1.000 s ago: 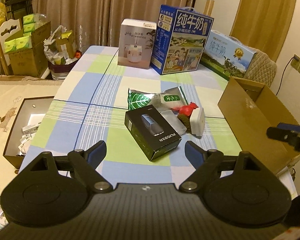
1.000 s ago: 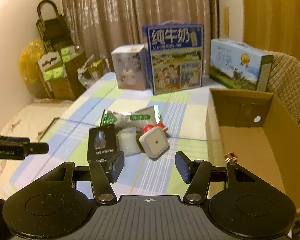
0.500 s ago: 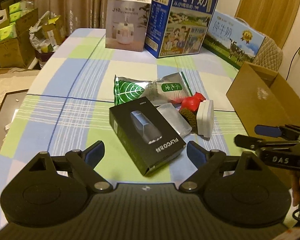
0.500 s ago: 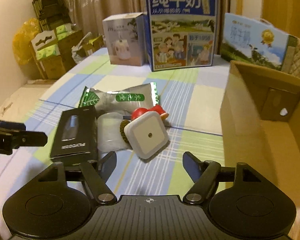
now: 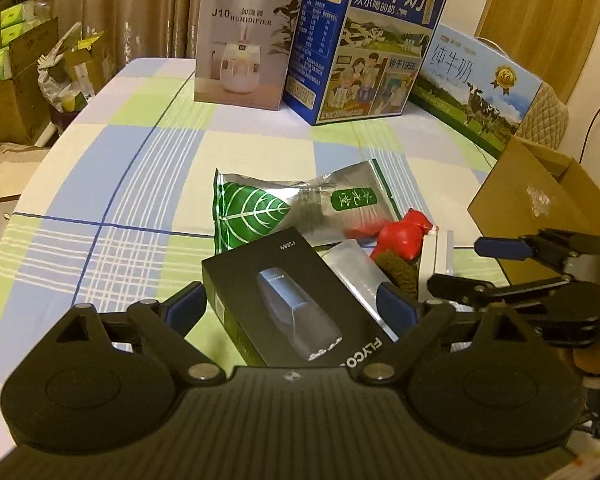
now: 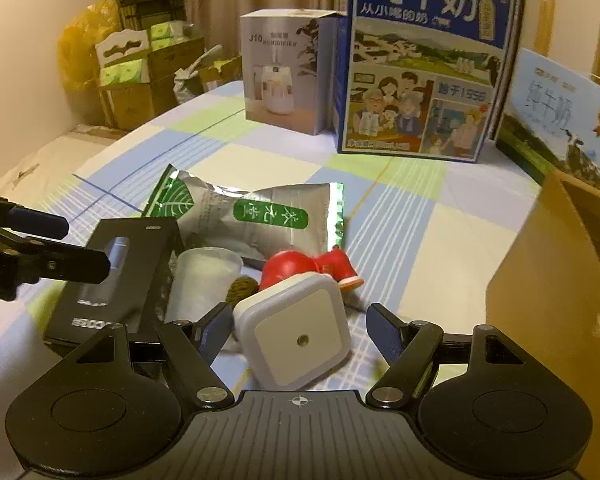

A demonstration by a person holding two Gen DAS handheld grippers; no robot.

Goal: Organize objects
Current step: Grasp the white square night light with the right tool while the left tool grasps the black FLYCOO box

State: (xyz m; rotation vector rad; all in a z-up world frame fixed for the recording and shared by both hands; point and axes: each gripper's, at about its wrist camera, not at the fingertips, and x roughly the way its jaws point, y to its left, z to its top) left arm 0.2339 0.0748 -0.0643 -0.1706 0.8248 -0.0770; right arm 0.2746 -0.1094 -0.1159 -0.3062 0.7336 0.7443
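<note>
The counter (image 5: 112, 184), under a checked blue, green and white cloth, carries at its far edge a blue milk carton (image 5: 364, 40), a second milk box (image 5: 476, 76) lying long and low to the right, and a white humidifier box (image 5: 244, 44). An open cardboard box (image 5: 540, 204) stands at the counter's right side, well apart from the clutter in the middle. There, a silver and green pouch (image 6: 252, 216) lies flat with its long axis across the counter. Just in front, the black razor box (image 5: 296, 304) lies flat, its long axis running from near right to far left, the printed name at the near end. The left gripper (image 5: 292, 312) hangs over it, fingers (image 5: 188, 308) spread and opening, flanking the box without pressing it. A clear cup (image 6: 204, 280) lies tipped beside the box. The right gripper (image 6: 300, 332) has its fingers released on either side of the white night light (image 6: 300, 336), which leans tilted against a red figurine (image 6: 300, 268).
</note>
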